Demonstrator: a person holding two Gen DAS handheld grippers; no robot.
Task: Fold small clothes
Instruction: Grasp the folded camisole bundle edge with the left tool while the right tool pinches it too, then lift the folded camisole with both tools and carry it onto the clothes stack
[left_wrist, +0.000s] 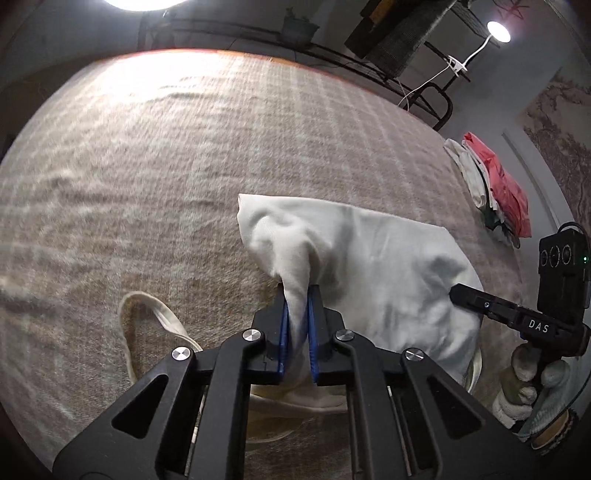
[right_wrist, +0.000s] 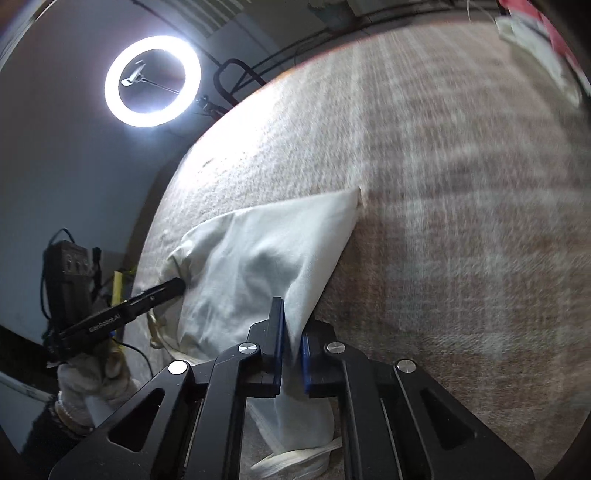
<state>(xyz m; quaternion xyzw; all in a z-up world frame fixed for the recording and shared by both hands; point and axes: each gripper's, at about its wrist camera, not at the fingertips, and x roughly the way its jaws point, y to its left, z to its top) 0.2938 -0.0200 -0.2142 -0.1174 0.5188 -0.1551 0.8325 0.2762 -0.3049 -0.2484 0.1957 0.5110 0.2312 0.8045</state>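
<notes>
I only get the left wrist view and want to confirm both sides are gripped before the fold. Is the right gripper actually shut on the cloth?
Observer: Yes. In the right wrist view the right gripper pinches an edge of the white garment between its blue pads.
Operator: What lights that side?
Observer: A ring light glows beyond the table edge.
Operator: Does the left gripper show there too?
Observer: Yes, the left gripper meets the garment's far side, held by a gloved hand.
</notes>
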